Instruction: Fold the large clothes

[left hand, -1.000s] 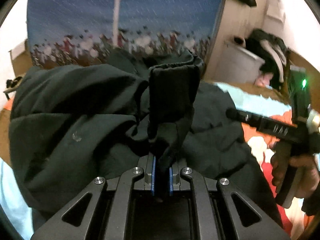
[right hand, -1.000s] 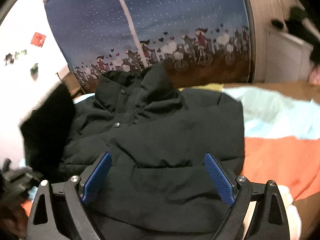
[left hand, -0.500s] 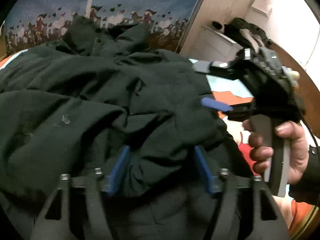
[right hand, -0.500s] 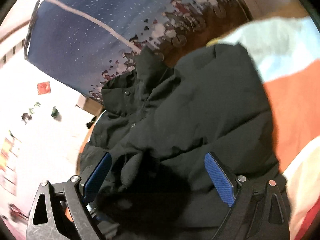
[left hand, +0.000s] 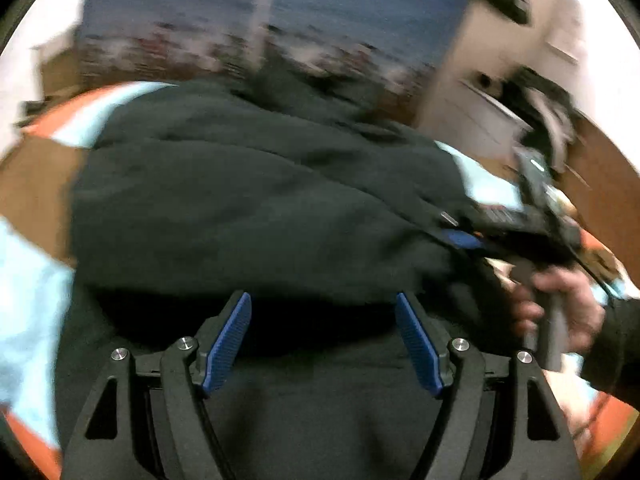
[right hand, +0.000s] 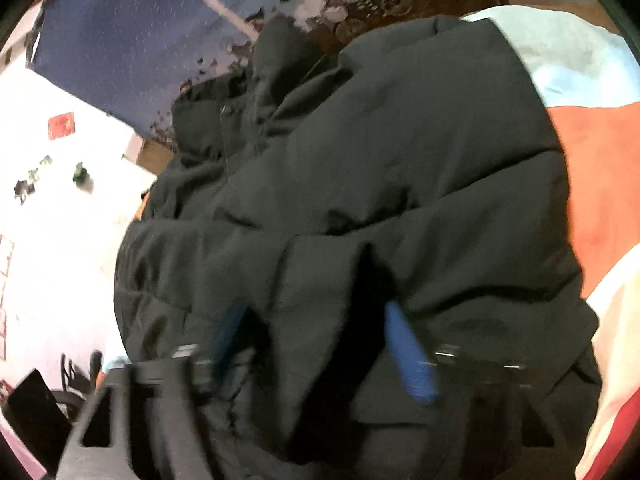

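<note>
A large black padded jacket (left hand: 256, 200) lies folded over itself on a bed; it fills the right wrist view (right hand: 400, 160) too, collar and snaps at upper left. My left gripper (left hand: 322, 332) is open and empty, its blue pads just above the near hem. My right gripper (right hand: 320, 344) is blurred; its blue pads straddle a fold of the jacket, not closed on it. In the left wrist view the right gripper (left hand: 472, 236) pokes into the jacket's right edge, held by a hand (left hand: 560, 304).
The bedspread (right hand: 600, 184) is orange, light blue and white. A blue patterned headboard cover (left hand: 280, 8) stands behind the jacket. A white cabinet (left hand: 472, 100) with dark clothes on it is at the right. A white wall (right hand: 60, 200) is at the left.
My left gripper let go of the jacket sleeve and opened, then pulled back toward the hem. My right gripper moved down into the jacket's fold and its pads have narrowed.
</note>
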Action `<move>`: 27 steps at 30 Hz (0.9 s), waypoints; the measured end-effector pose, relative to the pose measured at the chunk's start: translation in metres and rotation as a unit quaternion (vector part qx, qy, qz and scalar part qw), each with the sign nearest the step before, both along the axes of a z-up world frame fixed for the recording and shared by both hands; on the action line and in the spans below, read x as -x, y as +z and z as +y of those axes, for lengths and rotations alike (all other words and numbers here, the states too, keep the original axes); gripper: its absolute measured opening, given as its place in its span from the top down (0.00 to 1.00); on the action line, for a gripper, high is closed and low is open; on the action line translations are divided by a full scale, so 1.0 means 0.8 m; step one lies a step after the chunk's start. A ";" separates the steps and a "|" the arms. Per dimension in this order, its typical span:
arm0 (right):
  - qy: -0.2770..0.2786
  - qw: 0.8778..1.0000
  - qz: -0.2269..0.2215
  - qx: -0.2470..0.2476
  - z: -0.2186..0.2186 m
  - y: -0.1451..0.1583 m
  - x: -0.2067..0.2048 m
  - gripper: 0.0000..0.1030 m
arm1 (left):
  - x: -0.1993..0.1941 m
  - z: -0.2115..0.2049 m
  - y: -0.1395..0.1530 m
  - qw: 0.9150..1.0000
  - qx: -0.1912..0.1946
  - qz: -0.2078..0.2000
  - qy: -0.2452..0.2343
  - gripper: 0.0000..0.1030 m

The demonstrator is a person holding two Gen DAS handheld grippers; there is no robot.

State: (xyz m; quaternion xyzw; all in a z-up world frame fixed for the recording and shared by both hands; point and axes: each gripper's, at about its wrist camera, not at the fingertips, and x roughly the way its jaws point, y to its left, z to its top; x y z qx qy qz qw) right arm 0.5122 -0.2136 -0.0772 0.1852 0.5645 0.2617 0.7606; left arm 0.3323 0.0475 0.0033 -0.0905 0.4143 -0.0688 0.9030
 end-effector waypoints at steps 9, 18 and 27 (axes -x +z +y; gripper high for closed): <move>0.004 0.990 -0.122 0.064 -0.019 0.074 0.020 0.95 | 0.024 0.123 0.021 0.992 -0.008 -0.002 0.126 0.33; -0.053 0.977 -0.141 0.150 -0.034 0.084 0.007 0.92 | -0.007 0.171 0.022 0.982 -0.014 0.005 0.190 0.33; -0.031 0.947 -0.223 0.231 0.007 0.081 0.023 0.44 | -0.061 0.159 -0.004 0.983 -0.022 0.026 0.182 0.33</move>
